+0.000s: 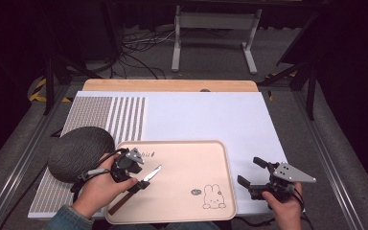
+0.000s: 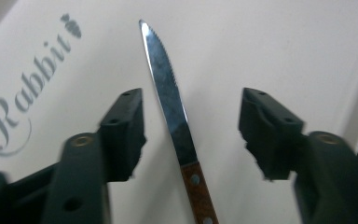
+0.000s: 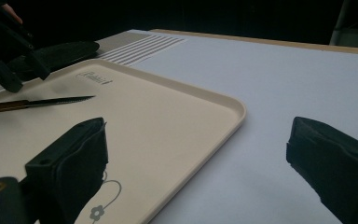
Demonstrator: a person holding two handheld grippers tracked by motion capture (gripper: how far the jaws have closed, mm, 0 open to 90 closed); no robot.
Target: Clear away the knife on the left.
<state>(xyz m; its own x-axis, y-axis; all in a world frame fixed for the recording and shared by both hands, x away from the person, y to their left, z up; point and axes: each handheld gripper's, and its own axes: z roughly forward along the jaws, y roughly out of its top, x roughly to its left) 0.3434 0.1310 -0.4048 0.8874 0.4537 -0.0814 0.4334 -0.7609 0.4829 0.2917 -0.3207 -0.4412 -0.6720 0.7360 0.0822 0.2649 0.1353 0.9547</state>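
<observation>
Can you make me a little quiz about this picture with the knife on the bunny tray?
1. True or false: the steel knife with the brown wooden handle lies on the beige plastic tray with the rabbit drawing.
2. What lies left of the tray on the white table mat: A) a red cup, B) a dark grey woven oval basket, C) a green book?
3. Are the jaws of the left tool pressing on the knife, or standing apart on either side of the blade?

Key:
1. True.
2. B.
3. Standing apart; the blade lies between them untouched. The right tool is open too, over the tray's edge.
</observation>
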